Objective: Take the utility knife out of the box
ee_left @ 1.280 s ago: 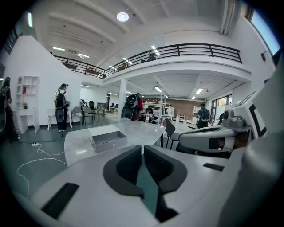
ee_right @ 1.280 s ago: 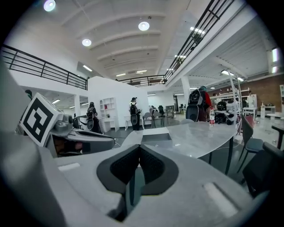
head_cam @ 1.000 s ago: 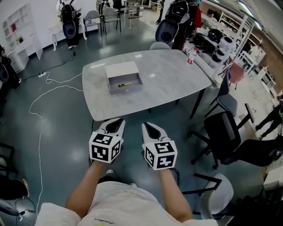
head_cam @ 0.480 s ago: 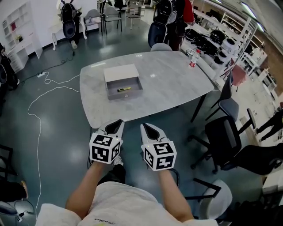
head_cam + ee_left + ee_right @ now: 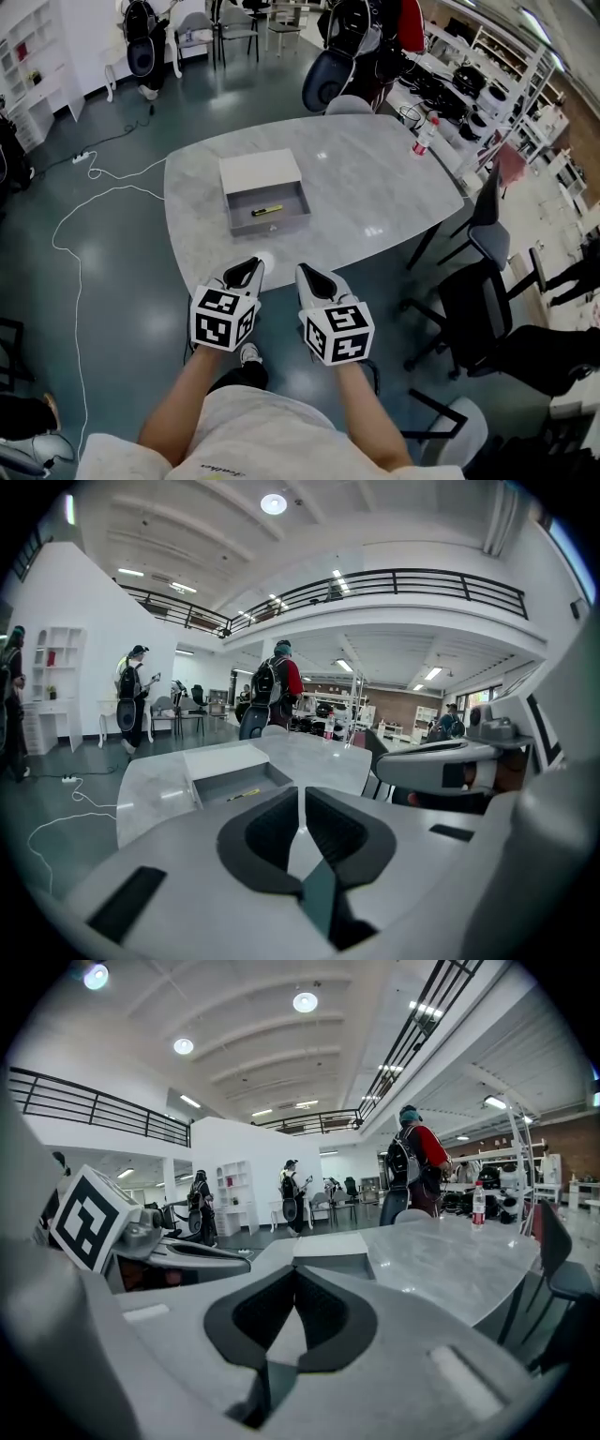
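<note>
An open grey box (image 5: 265,195) (image 5: 229,778) (image 5: 328,1253) lies on the marble table (image 5: 366,178), left of its middle. Inside the box rests a small yellow and black utility knife (image 5: 266,211) (image 5: 244,795). Both grippers hang side by side in front of the table's near edge, short of the box. The left gripper (image 5: 247,271) (image 5: 300,803) is shut with nothing in it. The right gripper (image 5: 311,278) (image 5: 294,1283) is shut too, and empty.
A water bottle (image 5: 426,136) (image 5: 478,1206) stands at the table's far right corner. Black office chairs (image 5: 492,305) stand to the right, and another chair (image 5: 350,104) sits behind the table. A white cable (image 5: 70,225) trails over the floor at left. People with backpacks (image 5: 267,691) stand beyond.
The table and box have drawn closer and lower in the head view; the grippers now reach the table's near edge. Both stay shut.
</note>
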`<state>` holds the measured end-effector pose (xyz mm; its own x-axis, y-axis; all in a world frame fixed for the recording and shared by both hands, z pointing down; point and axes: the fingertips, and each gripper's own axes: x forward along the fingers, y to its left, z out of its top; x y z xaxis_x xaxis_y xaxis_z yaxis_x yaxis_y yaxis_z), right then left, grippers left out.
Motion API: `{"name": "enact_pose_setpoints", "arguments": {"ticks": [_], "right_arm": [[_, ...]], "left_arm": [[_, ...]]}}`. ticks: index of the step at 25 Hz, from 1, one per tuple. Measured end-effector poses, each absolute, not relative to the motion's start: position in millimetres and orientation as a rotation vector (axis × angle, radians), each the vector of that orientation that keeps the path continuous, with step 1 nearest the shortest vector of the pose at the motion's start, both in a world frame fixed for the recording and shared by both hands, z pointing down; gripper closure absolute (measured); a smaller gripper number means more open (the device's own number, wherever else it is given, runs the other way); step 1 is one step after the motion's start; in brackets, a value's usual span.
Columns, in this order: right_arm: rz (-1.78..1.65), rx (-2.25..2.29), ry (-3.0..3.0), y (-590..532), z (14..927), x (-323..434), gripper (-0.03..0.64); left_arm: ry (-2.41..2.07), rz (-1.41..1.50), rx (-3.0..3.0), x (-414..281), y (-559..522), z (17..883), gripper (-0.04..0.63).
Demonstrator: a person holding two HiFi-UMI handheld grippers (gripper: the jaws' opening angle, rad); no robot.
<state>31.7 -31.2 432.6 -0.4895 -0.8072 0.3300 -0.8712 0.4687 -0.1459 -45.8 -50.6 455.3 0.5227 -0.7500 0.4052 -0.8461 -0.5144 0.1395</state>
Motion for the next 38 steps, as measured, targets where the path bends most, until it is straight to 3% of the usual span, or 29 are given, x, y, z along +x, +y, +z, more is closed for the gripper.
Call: {"name": "enact_pose_setpoints", "arguments": {"ticks": [23,38], "right_arm": [[0.501,1.375,-2.456,-155,455,-26,0.612],[0.505,1.310,-2.449,-201,474,-39,0.612]], "left_arm": [[-1.177,0.562,2.480,-90,-175,487,0.569],[-1.048,0.722,2.509,-79,-214,523,0.569]]}}
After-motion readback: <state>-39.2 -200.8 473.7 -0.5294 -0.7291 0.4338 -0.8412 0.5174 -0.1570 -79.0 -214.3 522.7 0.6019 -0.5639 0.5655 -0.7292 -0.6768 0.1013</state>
